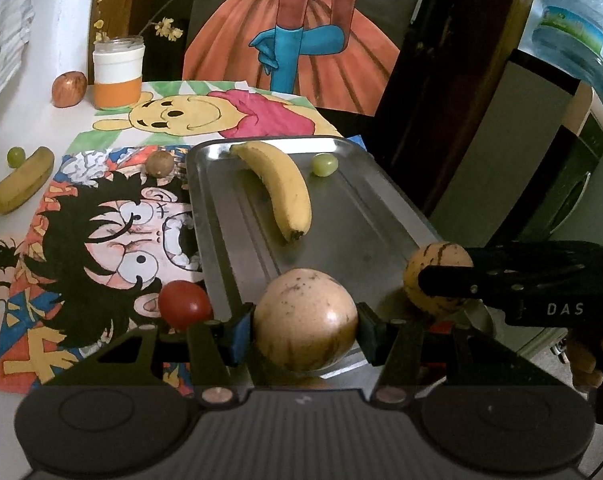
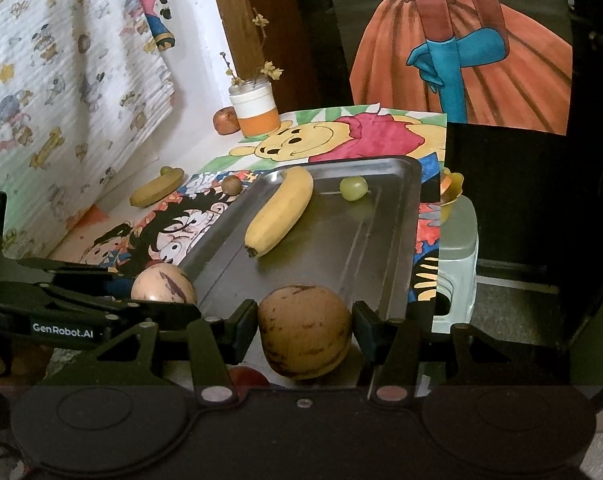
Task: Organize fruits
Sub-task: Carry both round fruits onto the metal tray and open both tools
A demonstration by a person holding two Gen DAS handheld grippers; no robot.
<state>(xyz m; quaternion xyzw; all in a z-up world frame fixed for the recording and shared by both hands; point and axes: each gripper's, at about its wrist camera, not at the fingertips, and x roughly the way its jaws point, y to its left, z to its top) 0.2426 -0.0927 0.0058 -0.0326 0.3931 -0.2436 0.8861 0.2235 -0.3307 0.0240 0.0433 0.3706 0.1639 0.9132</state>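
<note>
White-orange jar (image 1: 118,73) with flower twigs; cartoon drawings (image 1: 101,216) on table; water bottle (image 1: 577,24).

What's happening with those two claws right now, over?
Left gripper shut on pale melon; right gripper shut on second melon. Both at tray near end. Nothing blocking.

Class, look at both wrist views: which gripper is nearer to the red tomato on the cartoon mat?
Left. The left gripper sits just right of the tomato, holding a melon. The right gripper sits farther right, over the tray's corner.
</note>
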